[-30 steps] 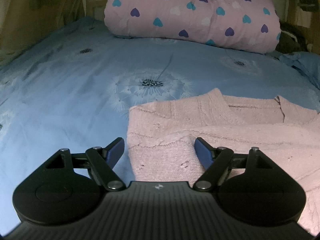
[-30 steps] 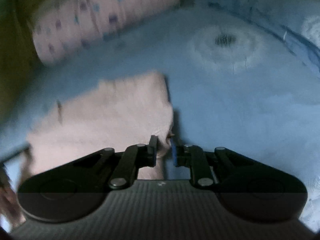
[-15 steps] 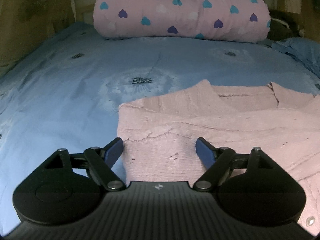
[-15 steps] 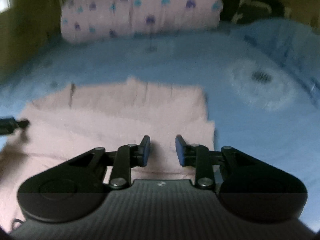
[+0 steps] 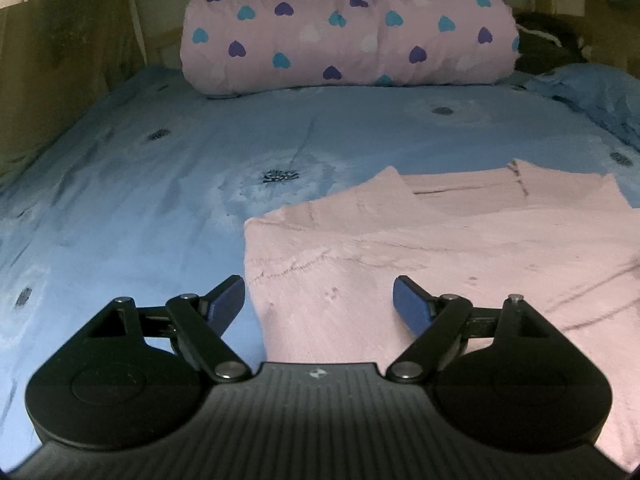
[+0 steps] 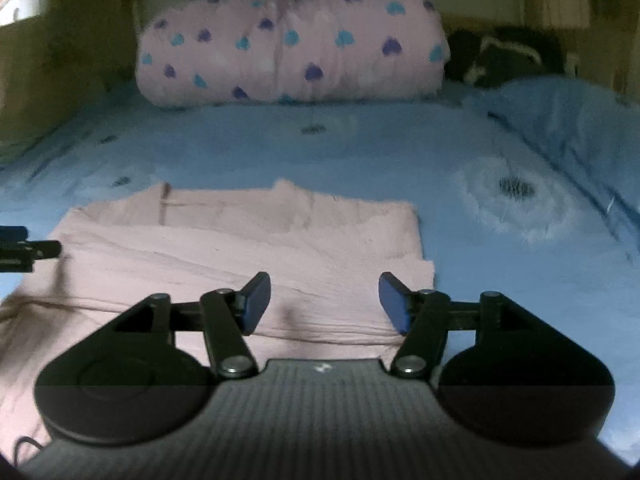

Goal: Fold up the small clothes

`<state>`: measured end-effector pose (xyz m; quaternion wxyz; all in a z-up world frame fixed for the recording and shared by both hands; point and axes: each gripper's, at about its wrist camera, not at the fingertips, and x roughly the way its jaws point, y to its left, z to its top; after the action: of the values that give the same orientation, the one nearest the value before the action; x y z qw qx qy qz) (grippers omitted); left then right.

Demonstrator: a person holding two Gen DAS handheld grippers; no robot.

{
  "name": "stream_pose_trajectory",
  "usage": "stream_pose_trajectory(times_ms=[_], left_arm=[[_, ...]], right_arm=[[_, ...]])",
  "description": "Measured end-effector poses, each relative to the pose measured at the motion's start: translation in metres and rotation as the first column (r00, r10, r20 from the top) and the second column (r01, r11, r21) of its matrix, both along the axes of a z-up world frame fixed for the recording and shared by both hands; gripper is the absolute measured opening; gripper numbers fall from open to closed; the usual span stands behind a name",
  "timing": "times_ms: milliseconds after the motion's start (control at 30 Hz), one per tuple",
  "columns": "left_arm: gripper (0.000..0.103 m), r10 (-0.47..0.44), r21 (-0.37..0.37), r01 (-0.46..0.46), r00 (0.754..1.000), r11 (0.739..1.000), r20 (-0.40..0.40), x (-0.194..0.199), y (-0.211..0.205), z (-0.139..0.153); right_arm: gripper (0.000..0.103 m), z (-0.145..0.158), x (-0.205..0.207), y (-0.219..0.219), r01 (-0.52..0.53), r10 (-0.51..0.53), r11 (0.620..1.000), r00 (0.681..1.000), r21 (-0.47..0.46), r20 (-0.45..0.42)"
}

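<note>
a pale pink knitted garment is laid flat on a bed covered by a blue sheet printed with dandelion heads, and it is seen folded into a roughly rectangular shape with layered edges along its far side. from the left wrist view the garment is found to the right of the middle, its left edge running just inside the left blue pad, with bare sheet to the left of it. the left gripper is held above the near part of the garment with its fingers spread wide and released; nothing is pinched between them and no pad is seen pressing on the cloth. from the right wrist view the garment is found to the left and middle, its right edge ending just beyond the right pad, with the sheet stretching away to the right. the right gripper has just been opening its fingers, and they are now parted and released, with only the garment's surface seen below the gap and nothing gripped. a dark tip of the left gripper is caught at the left edge of the right wrist view, over the garment's left side. at the head of the bed a rolled pink quilt patterned with purple, teal and white hearts is laid across the sheet, well apart from the garment. a dark bundle is seen beside the quilt's right end, too blurred to be identified.
</note>
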<state>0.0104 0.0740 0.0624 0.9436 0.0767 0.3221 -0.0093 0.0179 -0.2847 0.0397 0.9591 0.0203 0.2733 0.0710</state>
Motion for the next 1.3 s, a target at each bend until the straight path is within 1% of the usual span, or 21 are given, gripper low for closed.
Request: stream_pose_trajectory(times_ms=[100, 233, 367, 467, 567, 600, 667, 833, 967, 1067, 1200, 1300], left_arm=[[0.085, -0.009, -0.016, 0.008, 1.000, 1.000, -0.015, -0.021, -0.001, 0.010], [0.085, -0.003, -0.013, 0.003, 1.000, 1.000, -0.006, -0.051, 0.000, 0.020], [0.085, 0.006, -0.039, -0.007, 1.000, 0.999, -0.005, -0.082, 0.004, 0.031], [0.085, 0.002, -0.050, -0.002, 1.000, 0.999, 0.006, -0.106, 0.004, 0.042], [0.086, -0.006, -0.074, 0.007, 1.000, 0.997, 0.013, -0.131, 0.002, 0.051], [0.087, -0.014, -0.088, 0.015, 1.000, 0.996, 0.013, -0.140, 0.000, 0.054], [0.088, -0.034, -0.106, 0.035, 0.999, 0.994, 0.014, -0.156, -0.004, 0.057], [0.090, -0.085, -0.099, 0.084, 0.996, 0.991, 0.002, -0.192, -0.016, 0.057], [0.090, -0.114, -0.118, 0.111, 0.993, 0.987, -0.025, -0.214, -0.018, 0.049], [0.091, -0.135, -0.128, 0.127, 0.989, 0.984, -0.054, -0.222, -0.019, 0.040], [0.092, -0.144, -0.120, 0.135, 0.987, 0.984, -0.069, -0.232, -0.019, 0.033], [0.094, -0.166, -0.107, 0.157, 0.982, 0.982, -0.087, -0.239, -0.019, 0.029]], right_arm=[[0.062, 0.011, -0.021, 0.004, -0.016, 0.016, 1.000, 1.000, 0.023, 0.017], [0.062, 0.026, -0.054, 0.010, -0.052, 0.051, 0.998, 0.997, 0.020, 0.062], [0.063, 0.040, -0.089, 0.015, -0.069, 0.064, 0.996, 0.993, 0.048, 0.102], [0.063, 0.047, -0.112, 0.020, -0.082, 0.076, 0.995, 0.990, 0.051, 0.115], [0.066, 0.051, -0.132, 0.024, -0.094, 0.088, 0.995, 0.988, 0.045, 0.123], [0.068, 0.051, -0.138, 0.026, -0.096, 0.090, 0.994, 0.988, 0.042, 0.123], [0.069, 0.051, -0.150, 0.029, -0.100, 0.095, 0.994, 0.988, 0.036, 0.124], [0.069, 0.047, -0.175, 0.040, -0.140, 0.138, 0.990, 0.984, 0.011, 0.109], [0.069, 0.039, -0.191, 0.048, -0.168, 0.168, 0.986, 0.982, -0.014, 0.082], [0.069, 0.032, -0.202, 0.055, -0.188, 0.190, 0.982, 0.980, -0.030, 0.056], [0.069, 0.024, -0.212, 0.063, -0.204, 0.205, 0.978, 0.979, -0.047, 0.012], [0.069, 0.020, -0.220, 0.069, -0.217, 0.217, 0.974, 0.976, -0.071, -0.004]])
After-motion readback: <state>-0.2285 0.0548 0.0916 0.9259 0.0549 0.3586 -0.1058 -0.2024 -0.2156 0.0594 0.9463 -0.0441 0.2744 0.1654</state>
